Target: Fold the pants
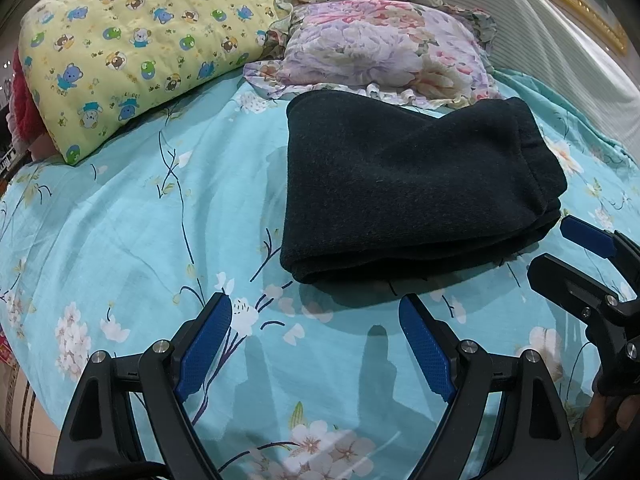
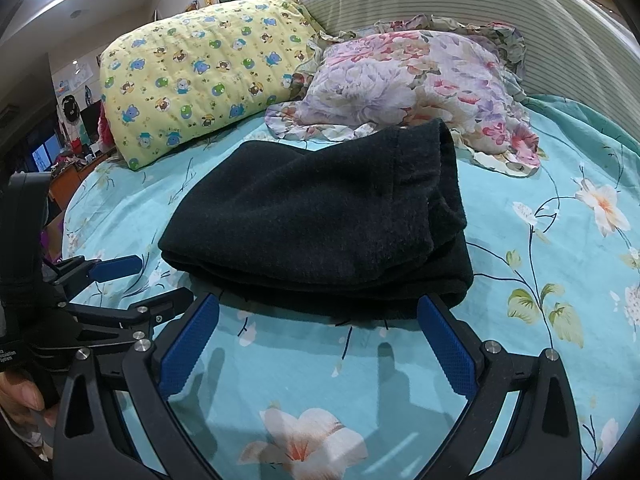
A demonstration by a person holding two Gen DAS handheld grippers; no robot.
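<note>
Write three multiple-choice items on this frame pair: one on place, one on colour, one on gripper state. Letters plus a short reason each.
1. Where do the folded pants lie?
A. on the turquoise floral bedsheet
B. on top of the yellow bear-print pillow
C. on the floor

2. What colour are the gripper pads?
A. red
B. blue
C. white

3. How do the two grippers stand?
A. both shut on the pants
B. left open, right shut on the pants
C. both open, holding nothing

Answers:
1 A: sheet shows all round the pants' near edges, with the floral pillow just behind.
2 B: blue textured pads on black fingers.
3 C: left gripper and right gripper are spread wide, only sheet between the fingers.
</note>
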